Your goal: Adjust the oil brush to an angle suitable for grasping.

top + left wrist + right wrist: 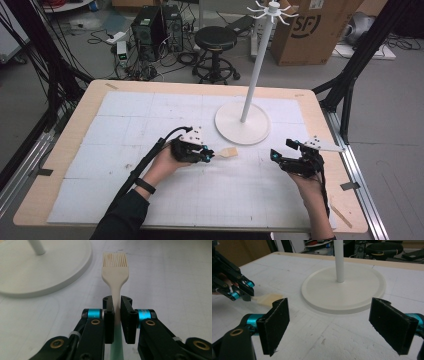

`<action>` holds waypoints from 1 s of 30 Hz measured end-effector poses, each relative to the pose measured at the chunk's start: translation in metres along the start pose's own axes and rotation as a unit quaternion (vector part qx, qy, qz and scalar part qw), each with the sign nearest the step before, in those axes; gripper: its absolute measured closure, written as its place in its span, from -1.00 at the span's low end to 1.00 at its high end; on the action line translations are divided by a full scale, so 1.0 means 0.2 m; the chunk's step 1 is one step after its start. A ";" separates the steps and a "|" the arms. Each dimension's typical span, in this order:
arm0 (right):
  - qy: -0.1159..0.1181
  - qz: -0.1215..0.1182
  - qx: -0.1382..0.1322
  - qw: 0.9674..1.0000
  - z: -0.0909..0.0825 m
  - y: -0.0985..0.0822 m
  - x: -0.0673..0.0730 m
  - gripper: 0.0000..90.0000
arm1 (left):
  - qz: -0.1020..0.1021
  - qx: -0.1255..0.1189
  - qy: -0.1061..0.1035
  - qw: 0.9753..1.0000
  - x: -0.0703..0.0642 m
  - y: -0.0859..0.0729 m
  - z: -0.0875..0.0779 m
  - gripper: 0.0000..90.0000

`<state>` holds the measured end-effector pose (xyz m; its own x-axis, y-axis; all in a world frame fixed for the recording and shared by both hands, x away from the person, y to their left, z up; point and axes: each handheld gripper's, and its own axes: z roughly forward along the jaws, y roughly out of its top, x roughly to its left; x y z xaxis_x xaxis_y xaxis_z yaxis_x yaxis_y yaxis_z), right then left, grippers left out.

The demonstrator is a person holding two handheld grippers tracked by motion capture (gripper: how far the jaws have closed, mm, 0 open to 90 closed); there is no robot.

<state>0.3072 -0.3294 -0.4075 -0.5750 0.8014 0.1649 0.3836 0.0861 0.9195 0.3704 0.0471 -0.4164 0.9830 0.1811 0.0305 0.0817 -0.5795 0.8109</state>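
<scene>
A cream pastry brush [227,152] lies level just above the white mat, bristle end pointing right toward the stand. My left gripper [210,155] is shut on its handle; in the left gripper view both pads [109,320] press the thin handle while the brush head [115,272] sticks out beyond them. My right gripper [281,150] hovers low at the right of the table, open, with nothing between its wide-set pads [275,325]. From the right gripper view, the left gripper [242,291] and the brush [268,299] sit at the left.
A white hanger stand, round base [242,127] and tall pole [255,70], rises just beyond both grippers, its base [37,270] close to the brush head. A white gridded mat [150,120] covers the wooden table. A thin wooden stick [341,215] lies near the front right corner.
</scene>
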 end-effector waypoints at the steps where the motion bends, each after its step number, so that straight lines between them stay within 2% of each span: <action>1: 0.001 0.000 0.000 1.000 0.00 0.00 0.00 -0.65 | 0.010 0.004 -0.010 1.000 -0.01 0.02 0.05 0.83; 2: 0.001 0.000 0.000 1.000 0.00 0.00 0.00 -0.65 | 0.010 0.004 -0.010 1.000 -0.01 0.02 0.05 0.83; 9: 0.000 0.001 -0.002 1.000 -0.01 0.00 0.00 -0.65 | 0.047 0.022 -0.039 0.998 -0.03 0.11 0.23 0.82; 10: 0.000 0.000 -0.002 1.000 -0.01 0.00 0.00 -0.65 | 0.047 0.022 -0.039 0.998 -0.03 0.11 0.23 0.83; 14: -0.003 0.001 -0.003 1.000 -0.02 0.00 -0.01 -0.65 | 0.058 0.038 -0.049 0.996 -0.04 0.14 0.31 0.82; 15: -0.003 0.003 -0.005 1.000 -0.02 0.00 -0.01 -0.65 | 0.068 0.044 -0.052 0.995 -0.04 0.17 0.35 0.82; 18: -0.004 0.002 -0.006 1.000 -0.03 0.00 -0.01 -0.65 | 0.074 0.044 -0.057 0.995 -0.06 0.19 0.39 0.82; 21: -0.004 0.002 -0.006 1.000 -0.03 0.00 -0.01 -0.65 | 0.088 0.048 -0.064 0.993 -0.08 0.23 0.45 0.82; 24: -0.005 0.002 -0.007 1.000 -0.03 0.00 -0.01 -0.65 | 0.094 0.052 -0.072 0.992 -0.08 0.25 0.50 0.82; 30: -0.007 0.006 -0.008 1.000 -0.05 0.00 -0.02 -0.65 | 0.096 0.055 -0.080 0.991 -0.09 0.25 0.55 0.82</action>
<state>0.3029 -0.3381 -0.4049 -0.5604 0.8104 0.1709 0.3783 0.0670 0.9233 0.3758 -0.0728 -0.4398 0.9948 -0.0641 0.0788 -0.1014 -0.6760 0.7299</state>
